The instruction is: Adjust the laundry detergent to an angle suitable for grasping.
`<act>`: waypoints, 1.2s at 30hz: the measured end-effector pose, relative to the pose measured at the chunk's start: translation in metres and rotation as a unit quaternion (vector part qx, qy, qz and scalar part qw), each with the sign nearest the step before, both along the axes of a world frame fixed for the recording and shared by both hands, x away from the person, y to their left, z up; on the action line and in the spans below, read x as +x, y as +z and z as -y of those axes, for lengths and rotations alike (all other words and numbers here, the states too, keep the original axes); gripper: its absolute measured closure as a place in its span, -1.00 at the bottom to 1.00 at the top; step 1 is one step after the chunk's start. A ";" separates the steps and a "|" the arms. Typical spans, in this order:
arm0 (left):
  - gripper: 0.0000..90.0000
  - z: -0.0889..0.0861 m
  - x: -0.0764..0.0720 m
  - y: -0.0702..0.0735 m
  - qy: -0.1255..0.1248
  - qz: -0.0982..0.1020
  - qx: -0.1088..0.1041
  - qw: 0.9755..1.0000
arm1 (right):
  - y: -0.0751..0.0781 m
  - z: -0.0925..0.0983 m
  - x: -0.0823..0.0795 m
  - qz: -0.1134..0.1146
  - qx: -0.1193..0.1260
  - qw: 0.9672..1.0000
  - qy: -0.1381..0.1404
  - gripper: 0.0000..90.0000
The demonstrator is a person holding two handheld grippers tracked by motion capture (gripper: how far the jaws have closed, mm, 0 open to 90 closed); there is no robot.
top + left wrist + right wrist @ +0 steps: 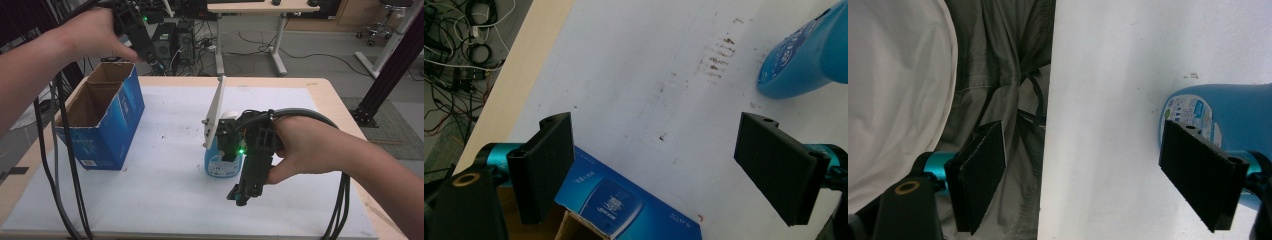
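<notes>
A blue bottle [220,162] with a white cap stands upright at the middle of the white mat [165,200]. My right gripper [242,195] hangs just to its right, jaws pointing down toward the near edge. In the right gripper view this gripper [1083,135] is open and the bottle [1218,110] lies past the right jaw, outside the gap. An open blue carton [100,120] stands at the left of the mat. My left gripper [150,55] is raised above the carton's far corner. Its own view shows the left gripper [656,125] open over the carton's corner [624,210].
The mat covers a wooden table [330,95]. Black cables [65,165] hang down over the table's left side and more [342,200] trail from my right hand. Beyond the far edge stand computer towers [175,37] and a white desk [250,30].
</notes>
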State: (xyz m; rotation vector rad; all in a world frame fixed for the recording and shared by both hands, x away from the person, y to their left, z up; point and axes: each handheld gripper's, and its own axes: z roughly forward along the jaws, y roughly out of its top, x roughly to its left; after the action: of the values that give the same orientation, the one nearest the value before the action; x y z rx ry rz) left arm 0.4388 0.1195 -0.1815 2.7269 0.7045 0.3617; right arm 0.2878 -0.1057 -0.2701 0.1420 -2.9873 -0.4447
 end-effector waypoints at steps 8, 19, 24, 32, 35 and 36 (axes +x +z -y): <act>-0.63 0.000 -0.001 0.000 -0.001 0.001 0.000 1.000 | 0.000 0.004 0.000 -0.008 0.013 1.000 0.000 -0.59; -0.63 0.000 0.000 -0.001 -0.003 0.000 0.002 1.000 | 0.007 0.014 0.004 -0.004 0.038 0.999 -0.002 -0.59; -0.63 0.000 -0.002 -0.001 -0.003 0.000 0.000 1.000 | 0.009 0.017 0.004 -0.006 0.043 0.999 -0.006 -0.59; -0.63 -0.001 -0.004 0.000 -0.003 0.000 -0.001 1.000 | 0.010 0.016 0.003 -0.003 0.044 0.999 -0.002 -0.59; -0.63 -0.001 -0.005 0.000 -0.005 0.000 0.001 1.000 | 0.010 0.013 0.003 -0.004 0.042 0.999 0.000 -0.59; -0.63 -0.001 -0.005 0.000 -0.005 0.000 0.001 1.000 | 0.010 0.013 0.003 -0.004 0.040 0.999 0.002 -0.59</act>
State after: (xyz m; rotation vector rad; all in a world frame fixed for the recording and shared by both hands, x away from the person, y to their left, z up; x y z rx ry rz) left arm 0.4340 0.1207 -0.1814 2.7302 0.6913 0.3606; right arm 0.2907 -0.1183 -0.2606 0.1538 -2.9623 -0.5640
